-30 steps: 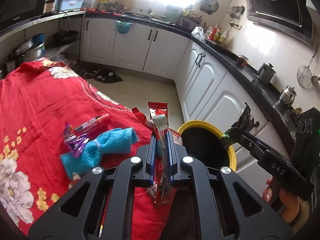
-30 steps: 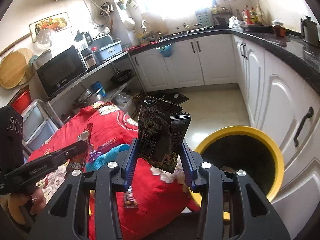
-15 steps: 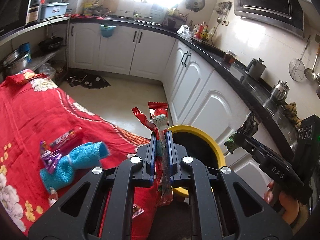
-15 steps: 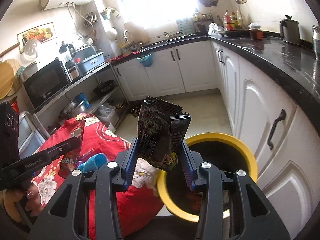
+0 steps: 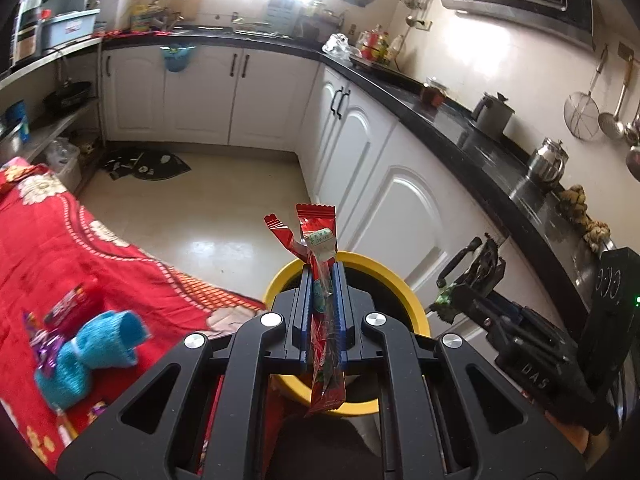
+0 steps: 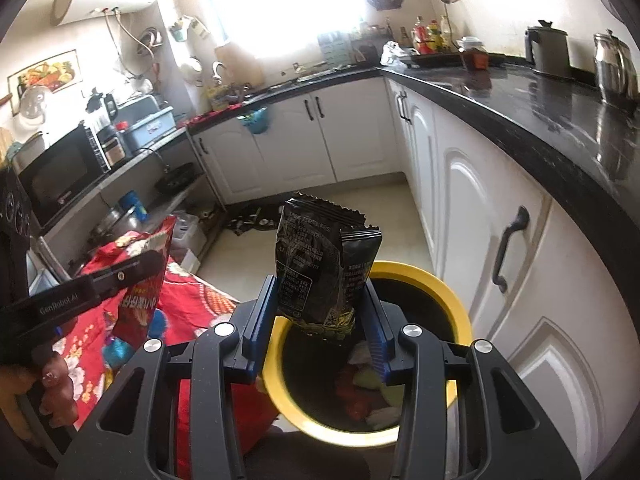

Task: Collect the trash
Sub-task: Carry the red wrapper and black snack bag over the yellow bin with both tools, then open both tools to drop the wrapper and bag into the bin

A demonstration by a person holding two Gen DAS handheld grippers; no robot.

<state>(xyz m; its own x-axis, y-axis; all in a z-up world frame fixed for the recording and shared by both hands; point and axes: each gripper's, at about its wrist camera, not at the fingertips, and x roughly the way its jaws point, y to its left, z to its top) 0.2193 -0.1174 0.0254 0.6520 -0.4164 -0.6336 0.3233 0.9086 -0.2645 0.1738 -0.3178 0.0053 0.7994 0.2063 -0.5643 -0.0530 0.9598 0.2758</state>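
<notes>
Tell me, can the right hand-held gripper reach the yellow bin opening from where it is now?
Probably yes. The right hand-held gripper holds the black wrapper above the yellow bin rim, and nothing stands between them.

The yellow bin [image 5: 404, 292] shows only part of its rim in the left wrist view; the gripper body covers its near side. In the right wrist view, the scraps [image 6: 360, 392] inside the bin are too blurred to name. Left of the bin, the blue knitted cloth [image 5: 92, 352] and purple wrapper [image 5: 44, 350] are smeared. The print on the black packet [image 6: 320, 264] above the bin is unreadable.
</notes>
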